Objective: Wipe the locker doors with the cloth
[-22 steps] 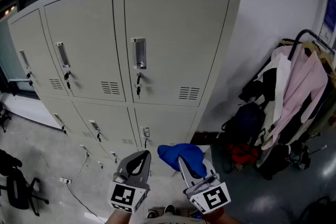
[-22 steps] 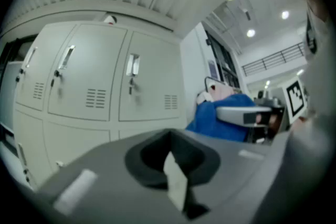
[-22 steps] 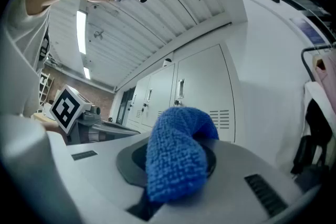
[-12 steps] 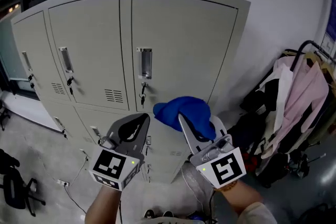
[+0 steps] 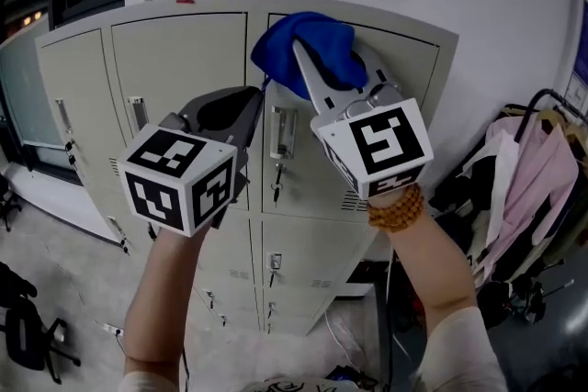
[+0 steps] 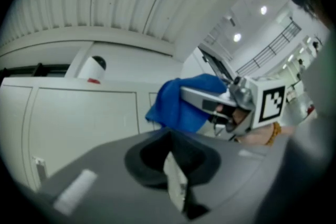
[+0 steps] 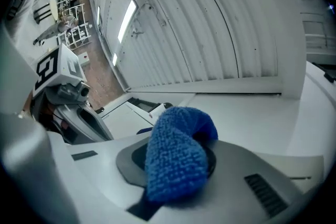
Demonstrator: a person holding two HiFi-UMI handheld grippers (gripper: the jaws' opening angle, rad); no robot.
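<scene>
Up by the locker door's (image 5: 418,78) top edge, your right gripper (image 5: 317,73) has risen, clamping the cloth (image 5: 296,46), ready to wipe; your left gripper (image 5: 230,110) is closed and empty.

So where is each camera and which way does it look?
Head view: on the head, facing the lockers; shows both forearms, left tongs, right tongs.
Left gripper view: on the left tongs, tilted up past the lockers; shows its shut jaws.
Right gripper view: on the right tongs, aimed at the ceiling; jaws clamp the blue cloth.
Shared: all three show the blue cloth.
</scene>
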